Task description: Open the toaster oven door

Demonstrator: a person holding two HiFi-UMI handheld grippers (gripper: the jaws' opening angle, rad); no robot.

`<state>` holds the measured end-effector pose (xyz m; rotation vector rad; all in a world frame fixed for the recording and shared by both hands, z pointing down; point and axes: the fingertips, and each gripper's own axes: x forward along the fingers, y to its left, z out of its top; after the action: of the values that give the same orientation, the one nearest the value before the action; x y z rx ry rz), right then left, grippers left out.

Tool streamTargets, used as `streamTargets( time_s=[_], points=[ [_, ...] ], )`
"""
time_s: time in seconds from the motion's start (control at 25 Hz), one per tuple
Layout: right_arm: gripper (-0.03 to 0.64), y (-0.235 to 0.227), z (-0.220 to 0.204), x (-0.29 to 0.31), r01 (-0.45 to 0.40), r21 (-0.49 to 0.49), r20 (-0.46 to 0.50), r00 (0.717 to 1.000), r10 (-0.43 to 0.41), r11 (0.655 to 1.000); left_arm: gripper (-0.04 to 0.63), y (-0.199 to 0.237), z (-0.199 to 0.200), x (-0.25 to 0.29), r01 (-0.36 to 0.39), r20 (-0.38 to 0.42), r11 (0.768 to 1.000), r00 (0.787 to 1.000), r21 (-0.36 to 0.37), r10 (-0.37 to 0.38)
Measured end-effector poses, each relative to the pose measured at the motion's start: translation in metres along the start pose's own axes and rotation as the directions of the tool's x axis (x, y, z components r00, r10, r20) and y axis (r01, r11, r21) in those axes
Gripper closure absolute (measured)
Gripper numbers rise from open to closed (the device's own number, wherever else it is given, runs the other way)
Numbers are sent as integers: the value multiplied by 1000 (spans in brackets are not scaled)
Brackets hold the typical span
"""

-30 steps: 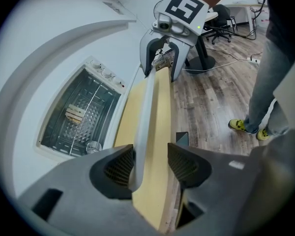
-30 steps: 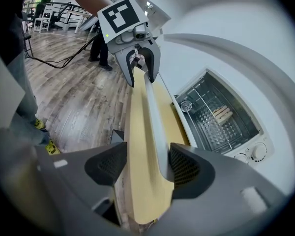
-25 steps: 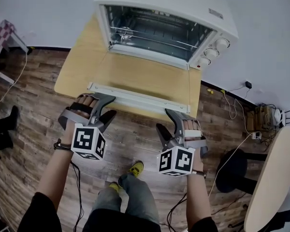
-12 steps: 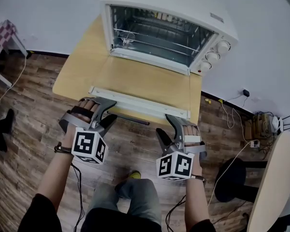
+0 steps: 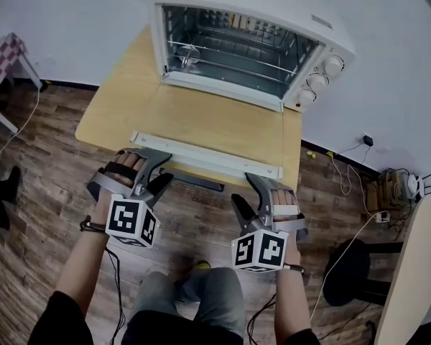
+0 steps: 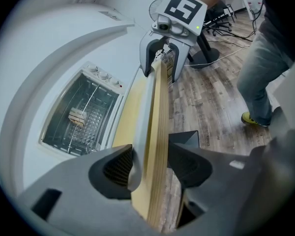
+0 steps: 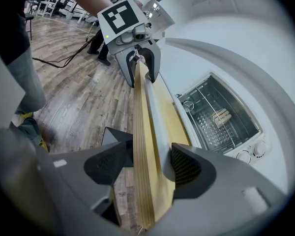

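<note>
The white toaster oven (image 5: 253, 4) stands at the back of a wooden table (image 5: 118, 92) with its door (image 5: 215, 117) folded down flat and the wire rack showing inside. The door's white handle bar (image 5: 201, 154) lies along the table's front edge. My left gripper (image 5: 161, 167) (image 6: 150, 163) is open and straddles the bar and the table edge near the bar's left end. My right gripper (image 5: 246, 190) (image 7: 150, 163) is open and straddles them near the right end. A small slatted piece (image 6: 77, 117) sits on the rack.
Three knobs (image 5: 320, 79) run down the oven's right side. A round white table (image 5: 409, 264), a black stool (image 5: 348, 261) and floor cables (image 5: 359, 157) lie to the right. The person's legs (image 5: 201, 300) are below the grippers. A checkered cloth (image 5: 3, 52) is at the far left.
Both grippers keep their places at the handle bar's ends. The head view has shifted slightly, and the oven sits a little higher in the picture.
</note>
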<state>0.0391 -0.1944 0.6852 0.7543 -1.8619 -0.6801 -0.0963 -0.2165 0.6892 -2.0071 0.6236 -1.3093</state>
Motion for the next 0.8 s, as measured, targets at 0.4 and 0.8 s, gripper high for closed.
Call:
streamTargets(
  time_s=[0.4,0.8],
  points=[
    [334,6,-4,4,6,-1,0,1000,-6,1000,359,-6,-2,6,-8,-18,1000,1000,15,8],
    [327,7,-4,5,0,-7,-16,1000,0,1000,359,-7,-3,7,-32,8,999,999,13,31]
  ],
)
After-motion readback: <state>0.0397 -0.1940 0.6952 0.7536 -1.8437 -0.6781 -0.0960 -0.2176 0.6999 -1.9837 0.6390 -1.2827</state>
